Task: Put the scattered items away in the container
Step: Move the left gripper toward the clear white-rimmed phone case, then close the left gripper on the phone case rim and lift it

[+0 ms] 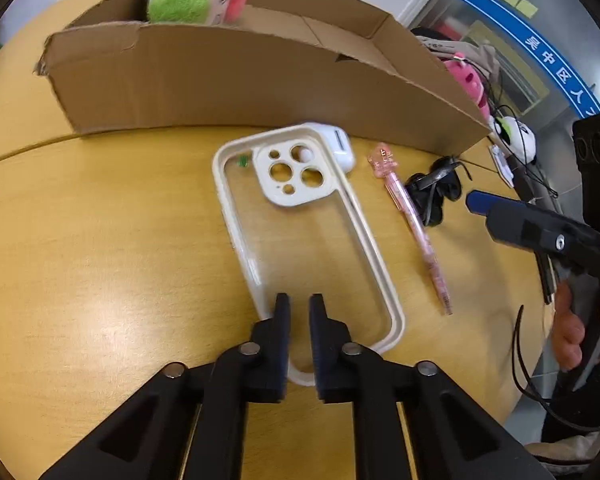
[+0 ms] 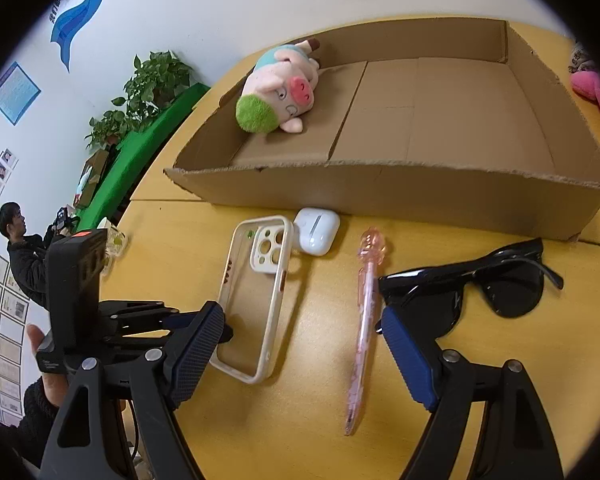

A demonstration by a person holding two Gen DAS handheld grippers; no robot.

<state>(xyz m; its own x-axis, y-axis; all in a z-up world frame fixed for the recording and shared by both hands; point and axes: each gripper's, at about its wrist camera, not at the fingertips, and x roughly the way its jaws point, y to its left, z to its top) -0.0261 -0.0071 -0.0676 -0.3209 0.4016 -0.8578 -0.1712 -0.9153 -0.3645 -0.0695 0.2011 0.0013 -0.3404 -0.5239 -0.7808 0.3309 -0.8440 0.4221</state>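
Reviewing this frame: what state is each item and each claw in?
cardboard box: open-topped, holding only the plush pig
plush pig: lying inside the box
phone case: empty, flat on the table
earbud case: lid closed, on the table
pink pen: lying on the table
sunglasses: on the table
left claw: almost shut, over the phone case's near end
right claw: open, empty
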